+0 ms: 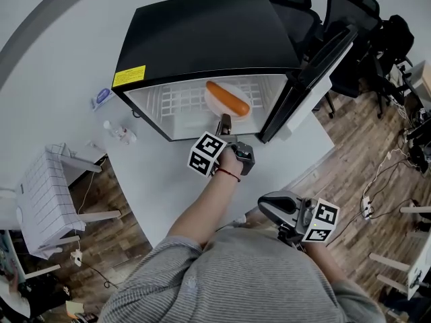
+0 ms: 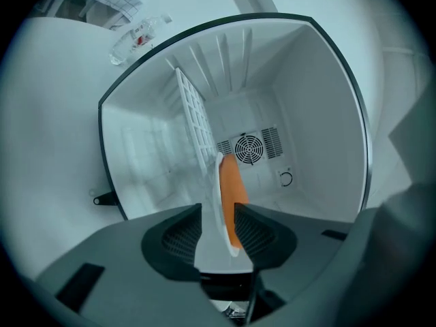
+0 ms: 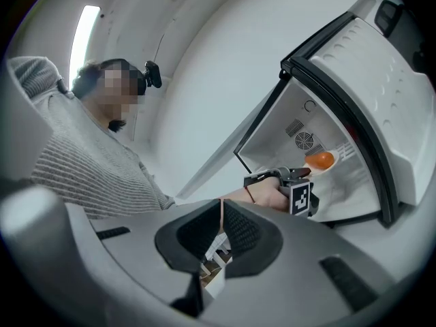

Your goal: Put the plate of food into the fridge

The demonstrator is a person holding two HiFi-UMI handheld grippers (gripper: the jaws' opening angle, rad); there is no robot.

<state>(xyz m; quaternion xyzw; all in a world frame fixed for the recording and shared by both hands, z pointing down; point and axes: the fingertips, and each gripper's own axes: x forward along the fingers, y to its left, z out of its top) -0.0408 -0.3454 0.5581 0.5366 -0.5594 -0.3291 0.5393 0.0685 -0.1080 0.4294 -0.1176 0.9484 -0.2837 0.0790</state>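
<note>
Since the plate (image 1: 217, 106) appears to be a stiff, smooth white dish, it is judged light but slippery and breakable, and the sausage (image 1: 227, 97) lying loose on it can be expected to roll if the dish is tipped; the near rim is the place to be pinched, with the dish kept level. The plate is seen on the wire shelf (image 1: 178, 101), right of centre, inside the open fridge (image 1: 202, 32). Its near rim is bracketed by the left gripper (image 1: 224, 123), whose jaws are spread wide, pads off the rim. The door (image 1: 316, 73) is swung out to the right. Nearer, beside the person's body, the right gripper (image 3: 221, 213) is held closed on nothing
</note>
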